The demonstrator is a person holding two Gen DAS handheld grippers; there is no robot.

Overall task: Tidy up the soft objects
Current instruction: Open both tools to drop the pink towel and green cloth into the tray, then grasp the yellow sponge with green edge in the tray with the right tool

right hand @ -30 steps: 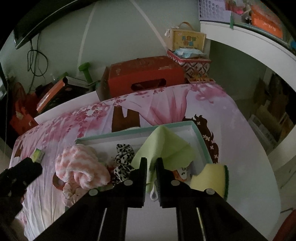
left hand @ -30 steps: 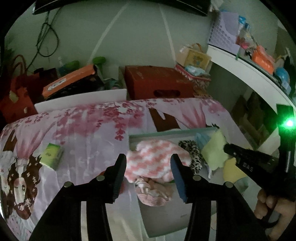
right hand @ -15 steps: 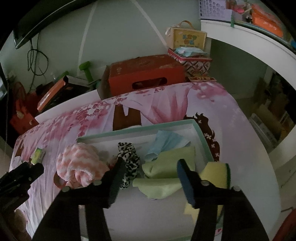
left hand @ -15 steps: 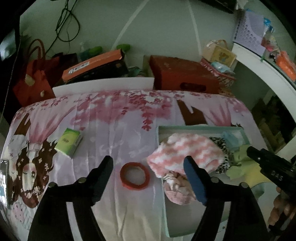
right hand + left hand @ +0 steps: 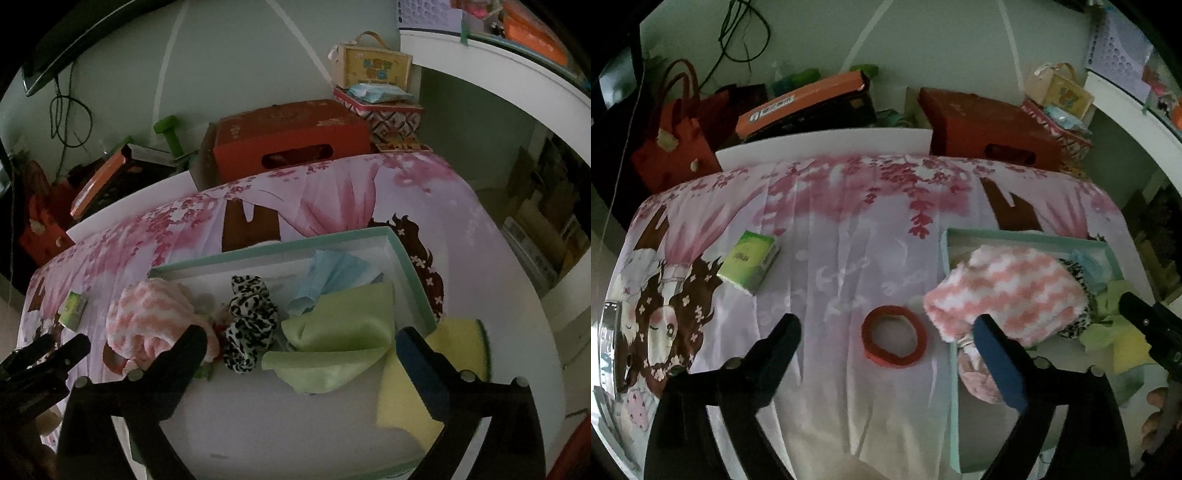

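A teal-rimmed box on the pink floral bedsheet holds a pink-and-white fuzzy sock bundle, a leopard scrunchie, a light blue cloth and a green cloth. A yellow sponge leans at its right edge. My right gripper is open and empty above the green cloth. My left gripper is open and empty, around a red ring lying left of the box. The pink sock bundle overhangs the box's left wall.
A green tissue pack lies on the sheet at left. Behind the bed stand a red box, an orange box, a red bag and a white shelf at right.
My right gripper opened and let go of the green cloth, which now lies in the box. My left gripper opened wider and moved left from the sock bundle to the red ring.
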